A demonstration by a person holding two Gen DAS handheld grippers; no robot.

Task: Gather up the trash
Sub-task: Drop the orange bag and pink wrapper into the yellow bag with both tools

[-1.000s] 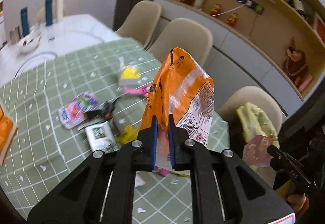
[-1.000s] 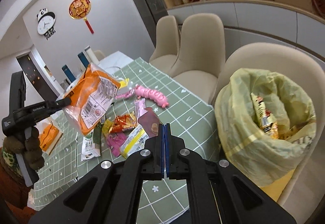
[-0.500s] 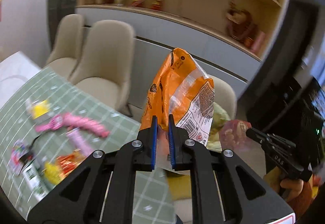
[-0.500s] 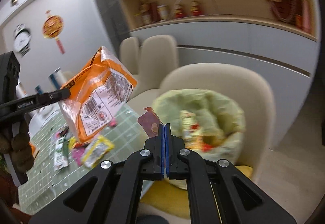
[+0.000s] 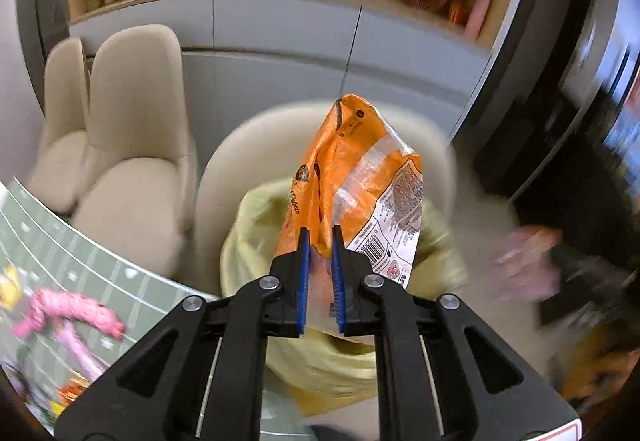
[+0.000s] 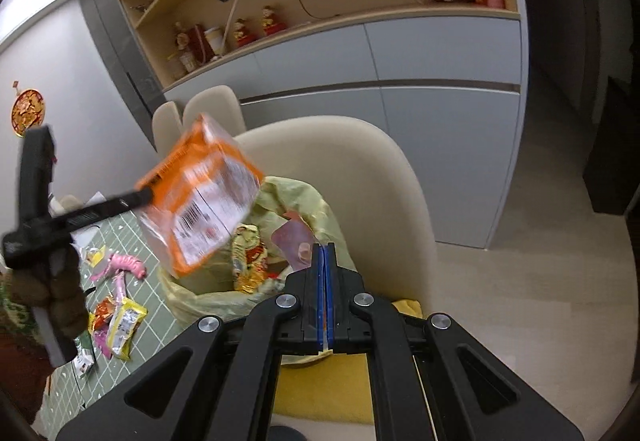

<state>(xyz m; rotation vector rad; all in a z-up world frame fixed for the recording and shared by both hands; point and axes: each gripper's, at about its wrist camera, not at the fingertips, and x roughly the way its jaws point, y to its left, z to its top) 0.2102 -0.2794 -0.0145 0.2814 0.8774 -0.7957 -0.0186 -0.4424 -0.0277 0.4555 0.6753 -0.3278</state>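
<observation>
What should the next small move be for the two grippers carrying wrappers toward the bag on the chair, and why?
Probably open the left gripper first: its orange packet hangs over the mouth of the yellow trash bag on the chair. The right gripper pinches a pink wrapper at the rim and could follow.

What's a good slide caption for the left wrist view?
Left gripper holds a crinkled orange plastic snack bag over the pale yellow-green trash bag on a beige chair.
</observation>
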